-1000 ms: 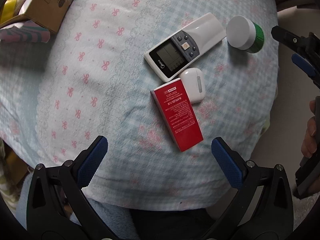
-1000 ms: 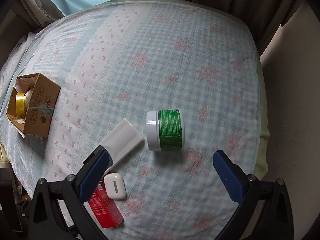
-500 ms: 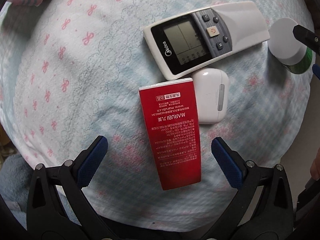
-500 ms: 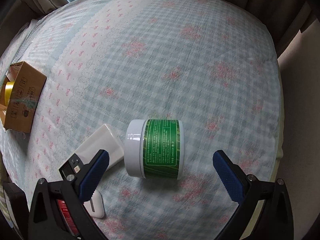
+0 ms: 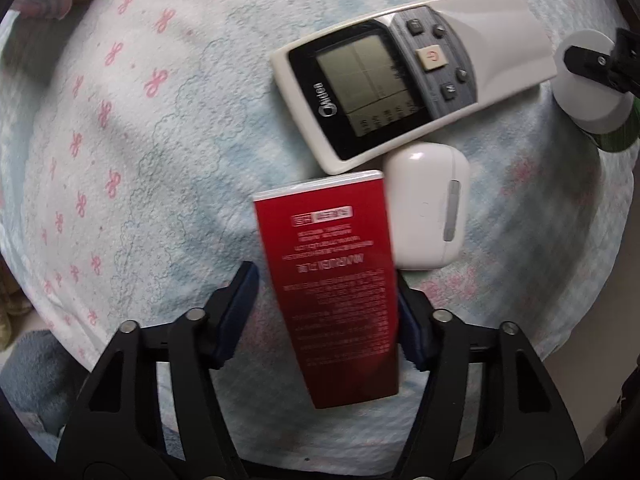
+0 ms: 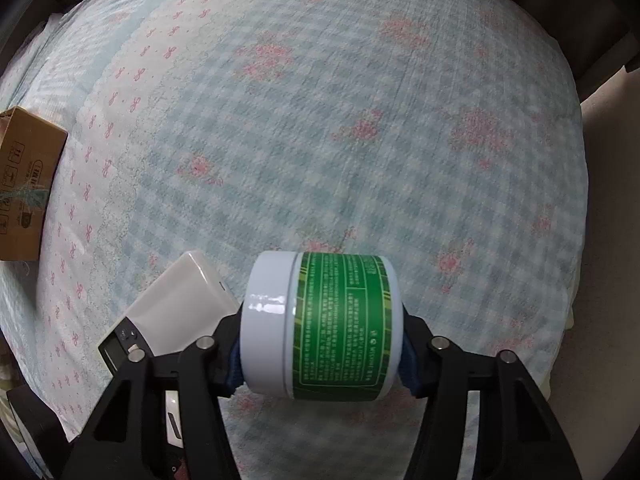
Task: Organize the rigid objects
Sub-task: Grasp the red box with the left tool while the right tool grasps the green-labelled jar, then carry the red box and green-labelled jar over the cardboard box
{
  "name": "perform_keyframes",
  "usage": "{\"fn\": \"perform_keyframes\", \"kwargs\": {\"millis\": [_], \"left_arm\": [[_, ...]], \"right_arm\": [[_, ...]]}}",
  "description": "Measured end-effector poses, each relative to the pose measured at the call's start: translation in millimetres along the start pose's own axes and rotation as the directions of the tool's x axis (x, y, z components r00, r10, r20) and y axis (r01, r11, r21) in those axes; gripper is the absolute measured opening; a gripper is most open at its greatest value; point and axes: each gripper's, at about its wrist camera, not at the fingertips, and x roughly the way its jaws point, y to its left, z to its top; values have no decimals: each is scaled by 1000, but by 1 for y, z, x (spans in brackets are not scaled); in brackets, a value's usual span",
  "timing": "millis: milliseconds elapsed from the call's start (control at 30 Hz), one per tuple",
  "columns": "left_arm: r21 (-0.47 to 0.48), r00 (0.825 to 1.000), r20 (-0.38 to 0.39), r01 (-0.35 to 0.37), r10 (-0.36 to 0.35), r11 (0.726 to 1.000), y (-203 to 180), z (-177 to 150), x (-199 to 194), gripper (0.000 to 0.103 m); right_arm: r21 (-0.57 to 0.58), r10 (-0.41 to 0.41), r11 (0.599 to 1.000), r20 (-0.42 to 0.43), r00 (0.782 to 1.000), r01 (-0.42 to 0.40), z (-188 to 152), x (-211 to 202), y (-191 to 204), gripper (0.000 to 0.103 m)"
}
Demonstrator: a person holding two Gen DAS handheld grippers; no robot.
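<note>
1. While the bed [image 5: 160,140] lies under everything, a cardboard box [image 6: 24,188] sits at its far left edge, well apart from the remote [image 5: 408,76].
2. Just below the remote's display end lies a red box [image 5: 340,284], between the pads of the left gripper [image 5: 326,312]; its jaws have just been closing. The right pad touches the box's edge; a small gap shows at the left pad.
3. A white case [image 5: 430,208] lies just beside the red box, touching the remote's lower edge.
4. Right of the remote, a green-labelled jar [image 6: 328,324] lies on its side, its white lid toward the remote.
5. The right gripper [image 6: 322,354], jaws just closed in, clamps the jar by lid and base.
</note>
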Motion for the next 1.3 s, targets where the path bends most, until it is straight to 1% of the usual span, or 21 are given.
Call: {"fn": "perform_keyframes", "kwargs": {"millis": [33, 67, 167, 400, 533, 633, 700, 867, 1033, 1133, 1167, 1200, 1233, 1300], "left_arm": [[18, 1000, 2, 1, -1, 1000, -4, -1, -2, 43], [27, 1000, 1, -7, 7, 1000, -6, -2, -2, 43], [21, 1000, 0, 22, -22, 1000, -2, -4, -2, 42], [62, 999, 17, 28, -29, 998, -6, -14, -5, 41], [80, 999, 17, 50, -51, 996, -6, -17, -9, 41], [113, 998, 30, 51, -54, 992, -9, -21, -16, 40], [128, 997, 36, 56, -61, 990, -11, -24, -19, 40], [148, 994, 44, 94, -102, 984, -10, -28, -28, 40], [187, 989, 73, 116, -131, 975, -15, -32, -49, 40], [193, 983, 81, 148, -166, 970, -19, -32, -64, 40], [188, 980, 83, 161, -179, 969, -20, -30, -69, 40], [183, 978, 88, 172, -190, 968, -27, -14, -81, 40], [182, 975, 92, 184, -203, 966, -27, -10, -89, 40], [181, 968, 101, 207, -228, 961, 11, 17, -101, 40]], "right_arm": [[-7, -7, 1000, 2, 1000, 7, 0, 0, 1, 53], [-10, -12, 1000, 4, 1000, 12, 1, 0, 2, 53], [0, -9, 1000, 6, 1000, 9, 1, 0, -1, 52], [-3, -10, 1000, 23, 1000, 10, -6, 0, 0, 52], [7, -8, 1000, 27, 1000, 7, -16, -3, -3, 52], [24, -3, 1000, 26, 1000, 2, -23, -6, -5, 52], [41, 6, 999, 35, 999, -8, -26, -8, -8, 52], [126, 75, 989, 55, 996, -82, -35, -15, -17, 52], [174, 99, 978, 83, 992, -113, -50, -35, -15, 52], [202, 110, 971, 96, 989, -127, -56, -49, -18, 52], [210, 106, 970, 99, 989, -125, -59, -55, -18, 52], [215, 106, 969, 101, 989, -125, -55, -59, -21, 52], [223, 105, 967, 106, 989, -127, -57, -66, -22, 52], [231, 94, 966, 113, 989, -118, -49, -82, -16, 52]]}}
